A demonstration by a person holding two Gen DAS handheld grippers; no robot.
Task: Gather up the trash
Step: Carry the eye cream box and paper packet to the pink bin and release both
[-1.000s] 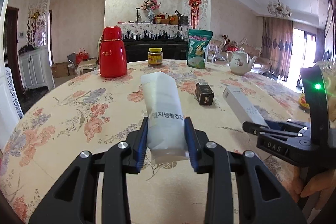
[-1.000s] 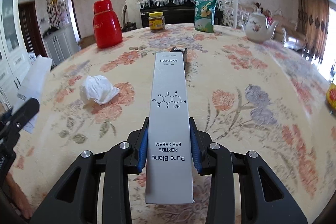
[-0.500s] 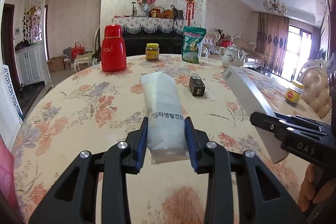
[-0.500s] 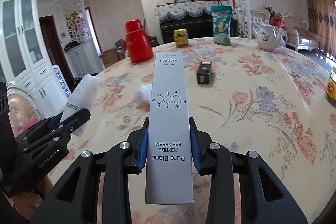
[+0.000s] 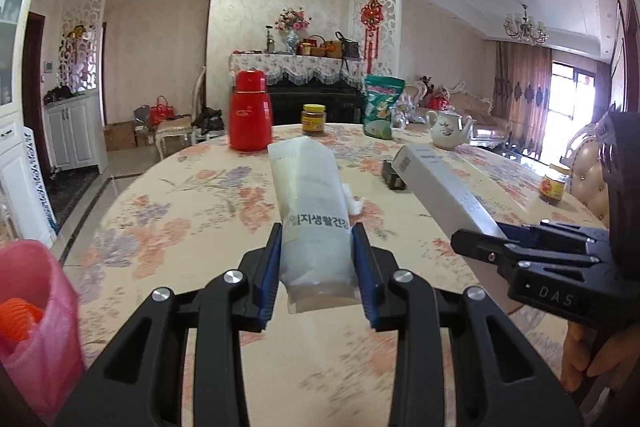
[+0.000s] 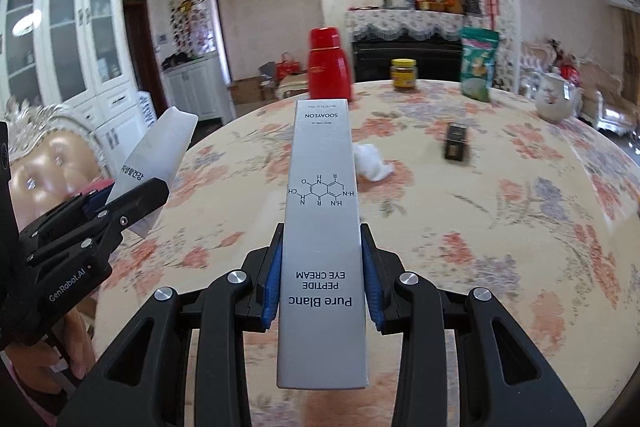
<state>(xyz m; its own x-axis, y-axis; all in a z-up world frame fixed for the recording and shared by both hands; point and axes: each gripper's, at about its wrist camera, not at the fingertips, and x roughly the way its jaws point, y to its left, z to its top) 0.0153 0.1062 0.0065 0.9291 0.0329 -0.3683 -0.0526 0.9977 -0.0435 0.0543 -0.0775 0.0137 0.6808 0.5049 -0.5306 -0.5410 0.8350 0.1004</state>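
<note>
My left gripper [image 5: 317,267] is shut on a white plastic pouch [image 5: 310,203] with Korean print, held above the table's near edge. It also shows in the right wrist view [image 6: 154,163]. My right gripper [image 6: 322,277] is shut on a long grey eye cream box [image 6: 322,223], also seen in the left wrist view [image 5: 440,189]. A crumpled white tissue [image 6: 372,167] and a small black box [image 6: 456,146] lie on the floral table [image 6: 500,227]. A pink bin [image 5: 30,323] with something orange inside stands at lower left, below the left gripper.
At the table's far side stand a red thermos [image 5: 250,115], a yellow-lidded jar [image 5: 314,119], a green snack bag [image 5: 380,107] and a white teapot [image 5: 448,129]. Another jar [image 5: 554,183] sits at the right edge. A padded chair [image 6: 52,163] stands left.
Both grippers have pulled back and up from the table, each still holding its item. The pink bin has come into the left wrist view at lower left.
</note>
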